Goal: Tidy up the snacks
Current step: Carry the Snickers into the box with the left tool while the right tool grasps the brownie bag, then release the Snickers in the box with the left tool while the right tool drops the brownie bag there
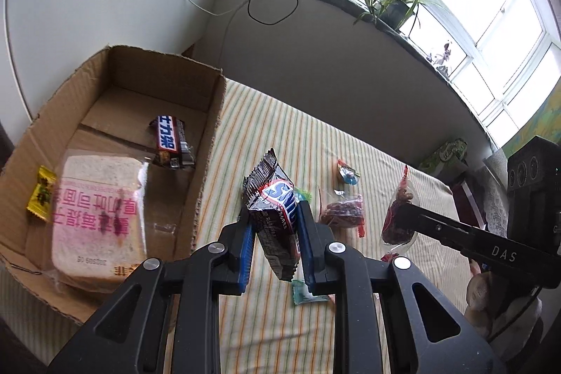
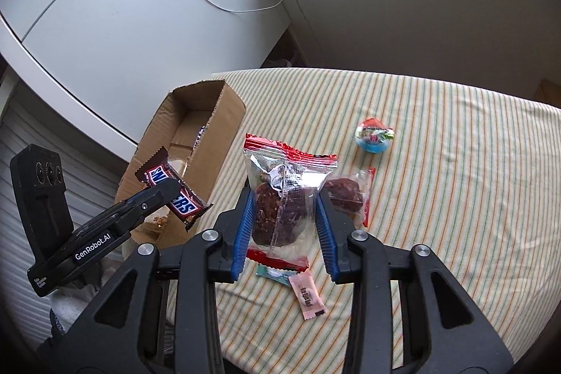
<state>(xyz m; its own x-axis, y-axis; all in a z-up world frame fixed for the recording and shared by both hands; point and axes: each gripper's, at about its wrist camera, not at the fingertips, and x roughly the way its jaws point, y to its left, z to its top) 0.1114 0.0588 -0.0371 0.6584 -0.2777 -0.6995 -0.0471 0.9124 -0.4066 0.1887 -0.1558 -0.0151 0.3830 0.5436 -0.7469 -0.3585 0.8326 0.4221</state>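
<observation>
I have a snack in each claw, both lifted clear of the striped table [image 2: 438, 163], so the step in hand is the carry to the box [image 1: 115, 86]. To do it well I would take the left load across first, since the box lies just to that side, and bring it over the near wall high enough that the wrapper's hanging end does not catch the cardboard rim. I would let go low, over bare floor beside the bread pack [image 1: 98, 216] and the bar already inside [image 1: 171, 142], so nothing bounces out. The right load has further to go and should wait or follow behind, so the two claws do not meet over the opening.

My left claw [image 1: 275, 233] is nearly closed, its blue pads pressing both long sides of a Snickers [image 1: 277, 198], which stands tilted with its crimped top up. My right claw [image 2: 284, 219] is a little wider and grips a clear, red-edged cookie pack [image 2: 285, 195] by its sides; the film is soft and crinkled, so I judge it could slip if swung fast.

A second cookie pack [image 2: 350, 195], a round blue sweet [image 2: 373, 137], a pink sachet [image 2: 308, 295] and a small green wrapper [image 1: 303, 291] lie on the table, yet to be gathered.
</observation>
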